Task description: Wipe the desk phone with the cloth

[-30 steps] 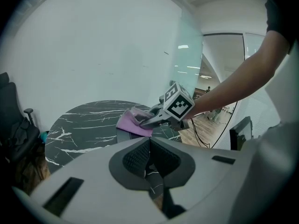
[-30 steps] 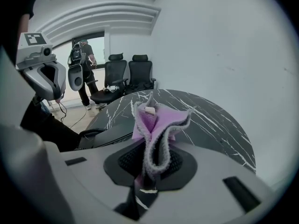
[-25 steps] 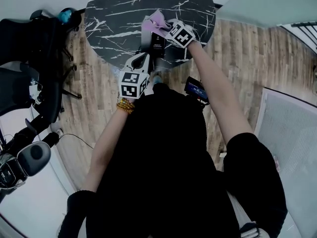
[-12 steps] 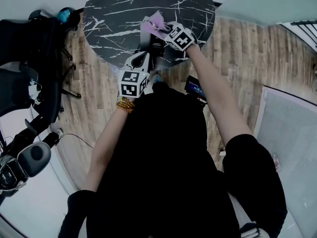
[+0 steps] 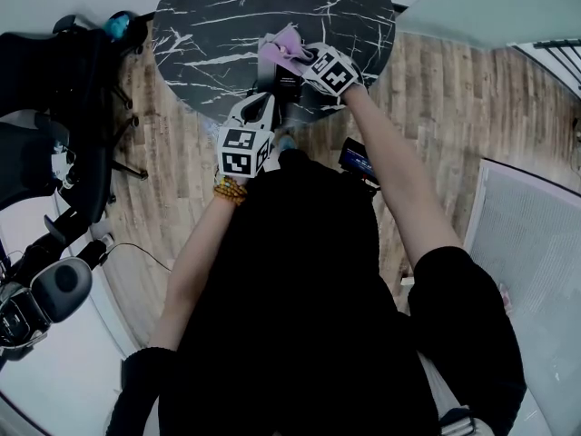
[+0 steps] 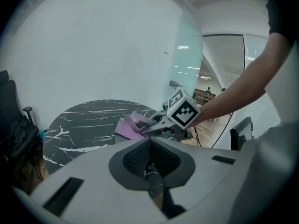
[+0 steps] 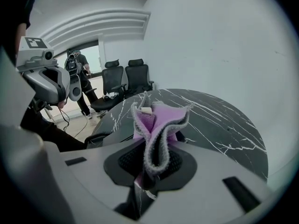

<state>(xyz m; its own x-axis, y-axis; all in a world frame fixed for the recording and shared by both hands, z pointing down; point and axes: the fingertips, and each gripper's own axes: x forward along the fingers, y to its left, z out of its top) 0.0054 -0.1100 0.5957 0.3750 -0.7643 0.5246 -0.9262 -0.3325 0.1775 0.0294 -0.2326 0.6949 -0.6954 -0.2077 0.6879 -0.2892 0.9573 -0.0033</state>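
**Marble table, near rim: cloth over the phone's far end**

Black, white-veined stone makes up the round table (image 5: 218,25), and the desk phone (image 5: 287,85) sits right at its near rim, in front of the person. From here it looks like a dark slab whose long axis seems to run from the rim in toward the table's middle. The pink cloth (image 5: 281,49) is over the phone's far end, touching it or just above it; I can't tell which. The right gripper (image 5: 305,60) has its jaws clamped on a fold of that cloth, which stands up bunched between the pads in its own view. So the phone lies below that claw and back toward the person, and a wipe would likely be a pull along the phone's length toward the rim. The left gripper (image 5: 263,107) hangs by the phone's near end, jaws pressed together on nothing, nearer the rim than the right. Black office chairs (image 5: 54,71) stand off to the left on the wood floor (image 5: 454,98).
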